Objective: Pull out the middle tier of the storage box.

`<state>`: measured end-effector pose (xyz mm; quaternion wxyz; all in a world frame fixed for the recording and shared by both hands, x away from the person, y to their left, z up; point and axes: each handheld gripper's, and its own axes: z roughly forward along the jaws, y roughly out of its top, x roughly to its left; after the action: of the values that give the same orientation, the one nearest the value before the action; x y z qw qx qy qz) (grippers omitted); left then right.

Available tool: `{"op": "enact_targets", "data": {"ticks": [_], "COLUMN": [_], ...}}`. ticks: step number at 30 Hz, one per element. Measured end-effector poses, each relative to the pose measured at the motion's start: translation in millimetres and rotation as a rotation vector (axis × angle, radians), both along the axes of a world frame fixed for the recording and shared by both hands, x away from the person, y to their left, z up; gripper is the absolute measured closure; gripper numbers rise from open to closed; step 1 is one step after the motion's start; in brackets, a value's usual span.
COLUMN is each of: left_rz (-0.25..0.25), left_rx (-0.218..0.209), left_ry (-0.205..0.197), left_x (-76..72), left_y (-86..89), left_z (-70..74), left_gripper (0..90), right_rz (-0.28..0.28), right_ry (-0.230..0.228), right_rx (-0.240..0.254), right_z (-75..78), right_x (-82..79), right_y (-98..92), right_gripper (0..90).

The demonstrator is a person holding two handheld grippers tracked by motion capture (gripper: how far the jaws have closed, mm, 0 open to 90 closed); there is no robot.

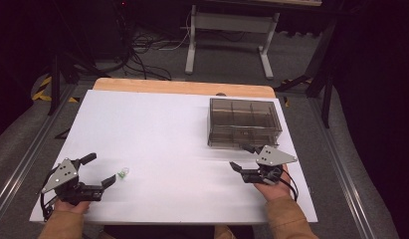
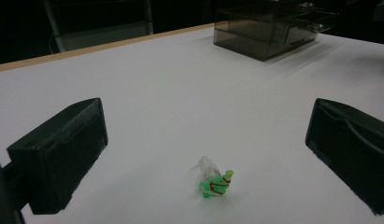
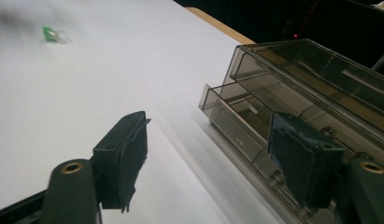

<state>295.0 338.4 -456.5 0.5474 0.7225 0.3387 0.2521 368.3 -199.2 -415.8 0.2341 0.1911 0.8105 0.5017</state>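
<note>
The left gripper (image 1: 100,170) rests near the table's front edge with its jaws spread wide and nothing between them; just beyond its tips lies a small green and clear toy (image 2: 214,179) on the white table (image 1: 157,129). Well apart to the other side, the right gripper (image 1: 243,157), jaws parted and empty, sits just in front of the smoky transparent drawer box (image 1: 244,122), whose lower drawer (image 3: 236,121) stands slightly pulled out.

The white table (image 1: 157,134) lies bare and open across its middle and left, so a gripper can sweep there freely. Two things stand in the way: a small green toy (image 2: 216,183) near the left front, and a smoky plastic drawer box (image 1: 244,122) at the right rear, its lower drawer (image 3: 236,123) pulled out toward the front edge.
</note>
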Motion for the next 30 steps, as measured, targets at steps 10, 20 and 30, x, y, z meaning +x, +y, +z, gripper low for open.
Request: {"op": "enact_targets", "data": {"ticks": [10, 20, 30], "left_rz": [0.0, 0.002, 0.001], "left_rx": [0.0, -0.003, 0.0], "left_ry": [0.001, 0.001, 0.0], "left_x": [0.1, 0.1, 0.1], "left_y": [-0.1, -0.3, -0.1], "left_z": [-0.1, -0.2, -0.1], "left_gripper": [0.2, 0.2, 0.2], "right_rz": [0.053, 0.128, 0.139], "right_ry": [0.082, 0.212, 0.239], "right_rx": [0.11, 0.114, -0.035], "right_z": [1.4, -4.3, -2.6], "right_x": [7.6, 21.6, 28.5], "right_y": [-8.3, -5.0, 0.9], "right_gripper": [19.0, 6.4, 0.0]}}
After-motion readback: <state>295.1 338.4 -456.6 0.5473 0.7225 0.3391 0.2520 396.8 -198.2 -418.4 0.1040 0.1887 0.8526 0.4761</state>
